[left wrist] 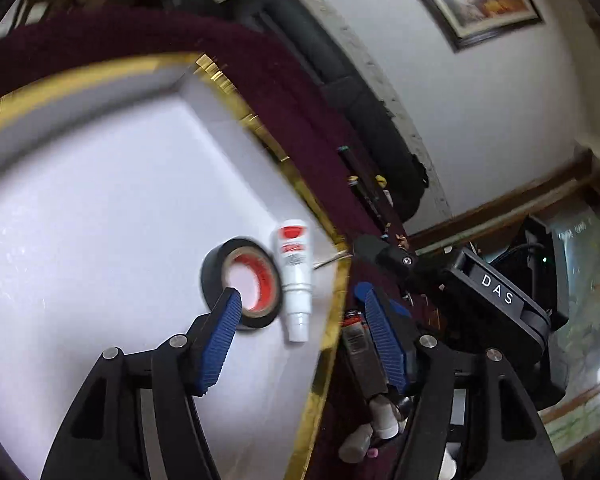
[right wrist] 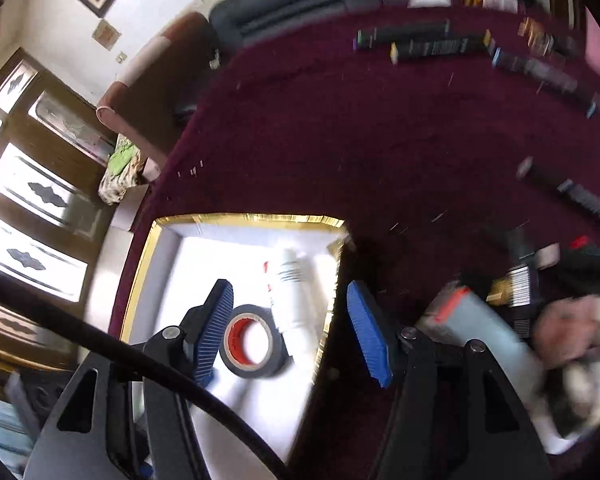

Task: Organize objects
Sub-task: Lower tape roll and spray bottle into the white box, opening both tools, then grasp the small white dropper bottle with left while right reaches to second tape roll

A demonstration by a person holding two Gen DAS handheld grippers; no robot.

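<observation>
A white box with a gold rim (left wrist: 256, 124) (right wrist: 240, 218) lies on a dark red carpet. Inside it lie a roll of black tape with a red core (left wrist: 242, 282) (right wrist: 250, 340) and a white tube with a red label (left wrist: 294, 276) (right wrist: 292, 296), side by side. My left gripper (left wrist: 300, 304) is open and empty above the box's edge, its left finger over the tape. My right gripper (right wrist: 292, 296) is open and empty above the same box edge. The right gripper's body, marked DAS (left wrist: 496, 292), shows in the left wrist view.
Loose items lie on the carpet (right wrist: 360, 132) beside the box: a dark lighter-like stick (left wrist: 356, 344), small white bottles (left wrist: 384, 420), black boxes (right wrist: 520, 284) and a grey and red pack (right wrist: 468, 320). Rows of dark sticks (right wrist: 432, 46) lie farther off. A dark sofa (right wrist: 284, 4) stands by the wall.
</observation>
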